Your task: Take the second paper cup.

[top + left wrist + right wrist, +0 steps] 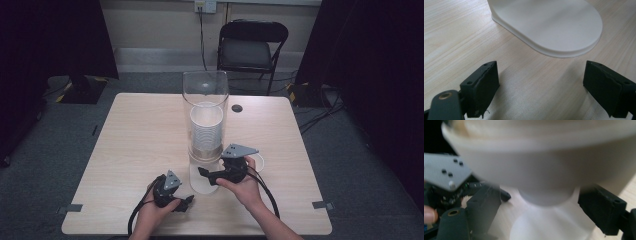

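You work at one cup dispenser (205, 117): a clear upright tube on a white base (202, 182), standing at the table's (130, 145) middle, slightly toward the near edge. Inside it sits one stack of white cups (206, 127); the single cups cannot be counted from above.

Your right gripper (204, 173) lies level at the near right of the dispenser, its tips reaching left under the tube's lower end, above the base. In the right gripper view the jaws stand apart on either side of the white cup bottom (546, 197) that hangs from the tube. The pads do not press on it, as far as the blurred picture shows. I judge you hold the gripper there to draw the lowest cup down and out, since that opening is the only way a cup leaves the stack.

Your left gripper (189, 202) rests low at the near left of the base, just beside it. In the left gripper view its jaws are apart with only bare table between them, and the base's rounded edge (564, 51) lies just beyond. It holds nothing; I judge it waits there to receive the cup or steady the base.

Count: one dispenser, one stack, two grippers, one chair (252, 45) beyond the far edge, one dark round cap (237, 108) on the table's far side.
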A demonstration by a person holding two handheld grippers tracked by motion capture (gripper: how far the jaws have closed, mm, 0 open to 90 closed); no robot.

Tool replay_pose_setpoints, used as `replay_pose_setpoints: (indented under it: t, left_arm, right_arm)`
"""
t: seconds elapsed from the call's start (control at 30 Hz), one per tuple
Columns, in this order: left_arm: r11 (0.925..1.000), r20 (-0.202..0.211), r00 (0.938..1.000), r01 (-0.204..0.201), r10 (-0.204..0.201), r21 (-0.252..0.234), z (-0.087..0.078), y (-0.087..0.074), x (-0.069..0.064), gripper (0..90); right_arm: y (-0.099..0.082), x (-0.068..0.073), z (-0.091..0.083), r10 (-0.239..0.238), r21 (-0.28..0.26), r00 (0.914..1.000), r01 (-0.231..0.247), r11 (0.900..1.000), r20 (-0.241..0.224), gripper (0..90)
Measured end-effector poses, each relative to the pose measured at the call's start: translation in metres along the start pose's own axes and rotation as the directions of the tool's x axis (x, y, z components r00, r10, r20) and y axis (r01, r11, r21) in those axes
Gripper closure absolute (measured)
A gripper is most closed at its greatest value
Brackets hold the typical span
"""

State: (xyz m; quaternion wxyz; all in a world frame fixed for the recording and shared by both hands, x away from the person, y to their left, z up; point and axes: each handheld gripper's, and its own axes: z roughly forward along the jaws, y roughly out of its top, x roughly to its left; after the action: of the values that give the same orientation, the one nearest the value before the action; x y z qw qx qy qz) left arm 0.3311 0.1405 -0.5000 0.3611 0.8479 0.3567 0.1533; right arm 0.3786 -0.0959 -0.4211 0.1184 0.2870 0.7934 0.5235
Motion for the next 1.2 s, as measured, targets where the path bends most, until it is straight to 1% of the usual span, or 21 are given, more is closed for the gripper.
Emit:
replay_pose_setpoints:
  t: [0.03,0.1,0.17,0.27,0.33,0.37,0.4,0.43,0.53,0.6,0.63,0.77,0.87,0.93,0.97,1.0,1.03,1.07,1.1,1.17,1.2]
  left_arm:
    - [0.9999,0.002,1.0000,0.004,-0.004,-0.014,0.001,-0.001,0.000,12.7]
    - [0.9999,0.007,1.0000,0.004,-0.004,-0.011,0.001,0.000,0.000,12.6]
    - [1.0000,0.001,1.0000,0.003,-0.003,-0.008,0.001,0.000,0.000,12.6]
    - [1.0000,0.002,1.0000,0.002,-0.002,-0.003,0.000,0.000,0.000,12.6]
    - [0.9999,0.006,1.0000,0.004,-0.004,-0.012,0.001,0.000,0.000,12.6]
    - [0.9999,0.004,1.0000,0.004,-0.004,-0.012,0.001,0.000,0.000,12.6]
    - [0.9999,0.004,1.0000,0.004,-0.004,-0.012,0.001,0.000,0.000,12.6]
    - [0.9999,0.005,1.0000,0.004,-0.004,-0.010,0.001,0.000,0.000,12.6]
    - [0.9999,0.006,1.0000,0.004,-0.004,-0.012,0.001,0.000,0.000,12.6]
    - [0.9999,0.005,1.0000,0.004,-0.004,-0.011,0.001,0.000,0.000,12.6]
    - [0.9999,0.005,1.0000,0.004,-0.004,-0.012,0.001,0.000,0.000,12.6]
    - [0.9999,0.005,1.0000,0.000,0.000,-0.010,0.001,0.000,0.000,12.6]
    - [0.9999,0.004,1.0000,0.000,0.000,-0.011,0.001,0.000,0.000,12.6]
    - [0.9999,0.000,1.0000,0.004,-0.004,-0.014,0.001,0.000,0.000,12.6]
    - [1.0000,0.000,1.0000,0.001,-0.001,-0.010,0.001,0.000,0.000,12.5]
    - [1.0000,0.000,1.0000,0.002,-0.002,-0.009,0.000,-0.001,0.000,12.6]
    - [0.9999,-0.001,1.0000,0.001,-0.001,-0.010,0.000,-0.001,-0.001,12.5]
    - [1.0000,0.000,1.0000,0.000,0.000,-0.008,0.000,-0.001,-0.001,12.5]
    - [1.0000,0.003,1.0000,-0.001,0.001,-0.008,0.000,-0.001,-0.001,12.4]
    - [1.0000,0.004,1.0000,-0.001,0.001,-0.004,0.000,0.000,-0.001,11.9]
    - [1.0000,0.004,1.0000,0.001,-0.001,-0.004,0.001,0.000,0.000,11.8]
  right_arm:
    - [0.002,0.000,0.001,0.001,-0.011,1.0000,-0.001,0.9999,-0.003,18.8]
    - [0.006,0.001,0.003,-0.013,-0.027,0.9999,0.013,0.9996,-0.007,20.6]
    - [0.010,0.002,0.006,-0.029,-0.035,0.9996,0.029,0.9990,0.005,21.2]
    - [0.012,0.001,0.008,-0.031,-0.063,0.9995,0.031,0.9975,0.008,24.1]
    - [0.012,0.000,0.009,-0.051,-0.079,0.9987,0.051,0.9956,0.011,26.4]
    - [0.012,0.000,0.009,-0.061,-0.075,0.9979,0.062,0.9953,0.021,30.6]
    - [0.011,0.000,0.009,-0.076,-0.071,0.9966,0.079,0.9944,0.032,31.7]
    - [0.011,-0.001,0.009,-0.082,-0.078,0.9962,0.084,0.9934,0.029,32.2]
    - [0.007,0.001,0.008,-0.079,-0.088,0.9960,0.082,0.9927,0.043,33.4]
    - [0.004,0.002,0.009,-0.068,-0.111,0.9966,0.073,0.9911,0.046,33.7]
    - [0.001,0.003,0.010,-0.073,-0.132,0.9956,0.080,0.9879,0.058,33.9]
    - [-0.002,0.005,0.010,-0.078,-0.147,0.9938,0.089,0.9850,0.079,34.3]
    - [-0.003,0.007,0.010,-0.085,-0.138,0.9927,0.097,0.9857,0.085,34.5]
    - [-0.009,0.008,0.013,-0.088,-0.097,0.9911,0.098,0.9905,0.100,37.1]
    - [-0.030,0.005,0.023,-0.053,-0.011,0.9949,0.054,0.9985,0.086,37.4]
    - [-0.053,0.004,0.029,-0.041,0.095,0.9954,0.033,0.9950,0.086,37.3]
    - [-0.068,0.004,0.030,-0.036,0.115,0.9938,0.024,0.9931,0.105,36.9]
    - [-0.072,0.008,0.021,-0.029,0.043,0.9917,0.024,0.9988,0.125,36.8]
    - [-0.068,0.008,0.017,-0.024,0.039,0.9925,0.020,0.9990,0.120,36.5]
    - [-0.064,0.006,0.014,-0.040,0.069,0.9926,0.032,0.9971,0.115,36.1]
    - [-0.063,0.004,0.013,-0.026,0.081,0.9943,0.018,0.9966,0.103,35.9]
